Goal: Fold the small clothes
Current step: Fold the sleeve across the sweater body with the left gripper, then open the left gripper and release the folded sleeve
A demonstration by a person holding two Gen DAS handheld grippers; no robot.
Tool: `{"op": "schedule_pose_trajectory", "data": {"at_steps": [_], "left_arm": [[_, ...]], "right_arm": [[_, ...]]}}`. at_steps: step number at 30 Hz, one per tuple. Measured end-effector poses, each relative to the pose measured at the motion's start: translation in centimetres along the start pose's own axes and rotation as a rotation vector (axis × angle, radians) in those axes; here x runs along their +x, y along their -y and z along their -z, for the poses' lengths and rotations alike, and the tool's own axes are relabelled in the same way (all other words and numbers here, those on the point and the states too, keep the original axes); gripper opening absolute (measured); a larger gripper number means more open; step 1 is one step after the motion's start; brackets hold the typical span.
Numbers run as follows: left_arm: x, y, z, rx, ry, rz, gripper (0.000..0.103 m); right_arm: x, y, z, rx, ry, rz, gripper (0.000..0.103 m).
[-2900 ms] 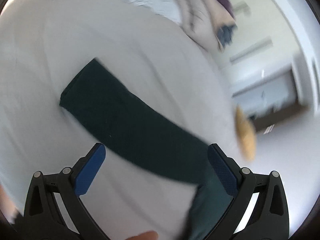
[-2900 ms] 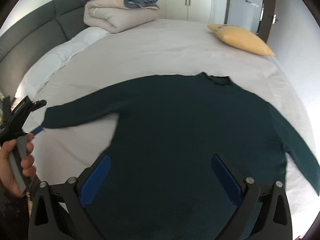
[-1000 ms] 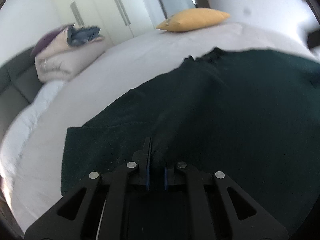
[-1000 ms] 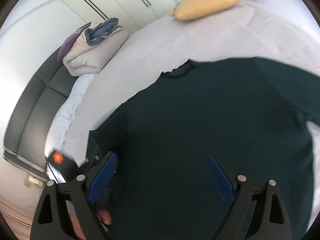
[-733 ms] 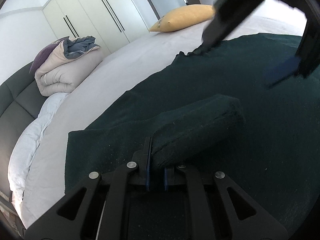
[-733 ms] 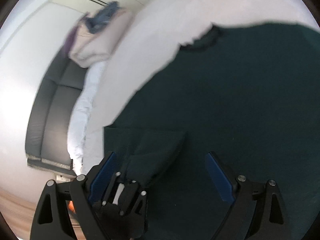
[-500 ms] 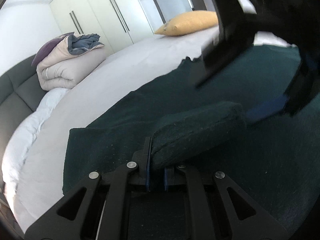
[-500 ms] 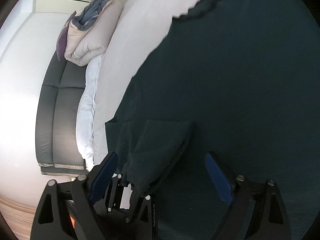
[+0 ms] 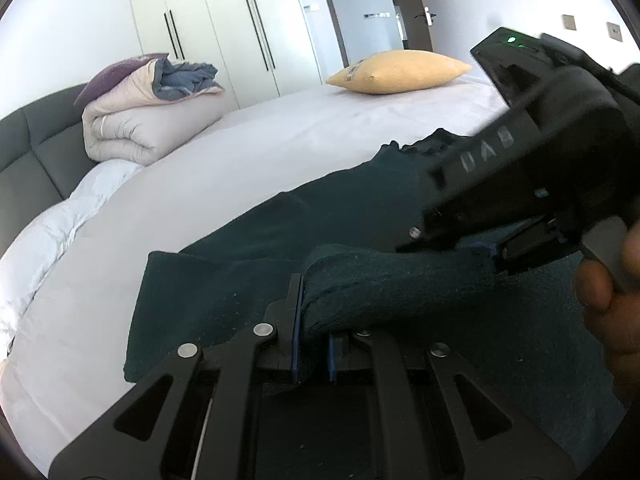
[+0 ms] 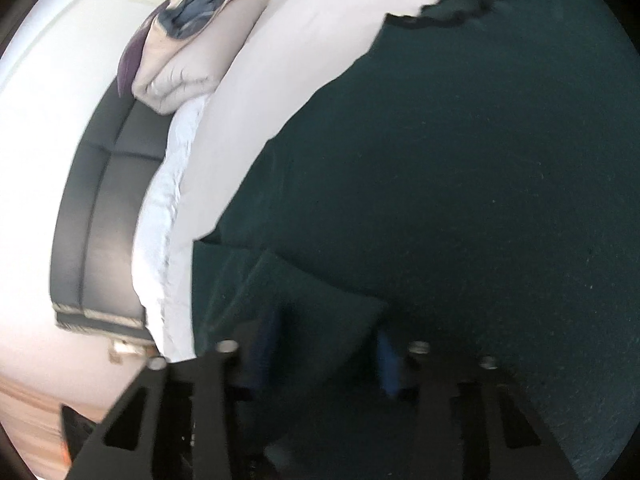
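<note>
While left claw (image 9: 314, 334) pinches sweater sleeve (image 9: 396, 284) | right claw (image 10: 326, 356) straddles it, half-spread | lettering unreadable

The right gripper (image 10: 326, 354) is blurry in its own camera, and the folded sleeve (image 10: 304, 312) covers part of its blue pads. The dark green sweater (image 10: 460, 180) runs off the right and bottom edges. In the left camera, the right gripper (image 9: 490, 250) hides the sweater's collar.

a home bedroom: a wide bed (image 9: 280, 140), folded duvet (image 9: 148, 120), yellow pillow (image 9: 396, 70) and fitted wardrobes (image 9: 240, 28).
</note>
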State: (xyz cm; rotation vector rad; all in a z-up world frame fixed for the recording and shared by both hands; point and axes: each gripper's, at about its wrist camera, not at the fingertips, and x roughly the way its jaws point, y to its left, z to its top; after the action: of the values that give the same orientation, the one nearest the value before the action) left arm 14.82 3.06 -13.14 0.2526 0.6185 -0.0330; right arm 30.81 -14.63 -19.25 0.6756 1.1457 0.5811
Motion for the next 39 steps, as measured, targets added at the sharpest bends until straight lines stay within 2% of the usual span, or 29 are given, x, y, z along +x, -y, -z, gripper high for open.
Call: {"op": "schedule_pose_trajectory", "data": {"at_steps": [1, 3, 5, 7, 12, 16, 20, 23, 26, 29, 32, 35, 39], "left_arm": [[0.1, -0.1, 0.0, -0.008, -0.009, 0.004, 0.009], [0.4, -0.2, -0.1, -0.017, -0.041, 0.011, 0.009], [0.5, -0.2, -0.1, -0.027, -0.06, 0.031, 0.01], [0.4, -0.1, -0.2, -0.033, -0.065, 0.046, 0.011], [-0.1, 0.3, -0.3, -0.044, -0.086, 0.087, 0.014], [-1.0, 0.2, 0.1, -0.051, -0.122, 0.173, 0.014], [-2.3, -2.0, 0.4, -0.116, -0.104, 0.223, 0.014], [-1.3, -5.7, 0.1, -0.211, -0.123, 0.205, 0.014], [0.2, -9.3, -0.6, -0.271, -0.133, 0.103, 0.014], [1.5, -12.1, -1.8, -0.324, -0.136, 0.078, 0.014], [3.3, -12.9, -3.2, -0.294, -0.171, 0.056, 0.014], [4.8, -11.9, -4.6, -0.219, -0.201, 0.028, 0.014], [6.4, -10.7, -5.2, -0.17, -0.231, 0.037, 0.014]], "right_arm": [[-0.3, -0.3, 0.0, -0.028, 0.017, 0.024, 0.03], [-0.9, -0.9, -0.3, -0.065, 0.046, 0.049, 0.016], [-1.9, -1.4, -0.7, -0.092, 0.086, 0.059, 0.013], [-3.0, -2.0, -1.2, -0.115, 0.121, 0.057, 0.012], [-5.1, -2.2, -2.0, -0.157, 0.197, 0.115, 0.011], [-7.8, -0.1, -3.5, -0.131, 0.25, 0.149, 0.011], [-9.8, 2.9, -4.9, -0.1, 0.285, 0.212, 0.011], [-11.1, 5.2, -5.6, -0.049, 0.303, 0.241, 0.011], [-12.0, 7.4, -5.8, -0.016, 0.304, 0.256, 0.011], [-12.2, 8.7, -5.5, 0.004, 0.297, 0.266, 0.011], [-12.2, 9.4, -5.2, 0.023, 0.295, 0.266, 0.011], [-12.4, 9.7, -5.0, 0.037, 0.292, 0.273, 0.011], [-13.1, 9.9, -5.0, 0.04, 0.299, 0.282, 0.011]]}}
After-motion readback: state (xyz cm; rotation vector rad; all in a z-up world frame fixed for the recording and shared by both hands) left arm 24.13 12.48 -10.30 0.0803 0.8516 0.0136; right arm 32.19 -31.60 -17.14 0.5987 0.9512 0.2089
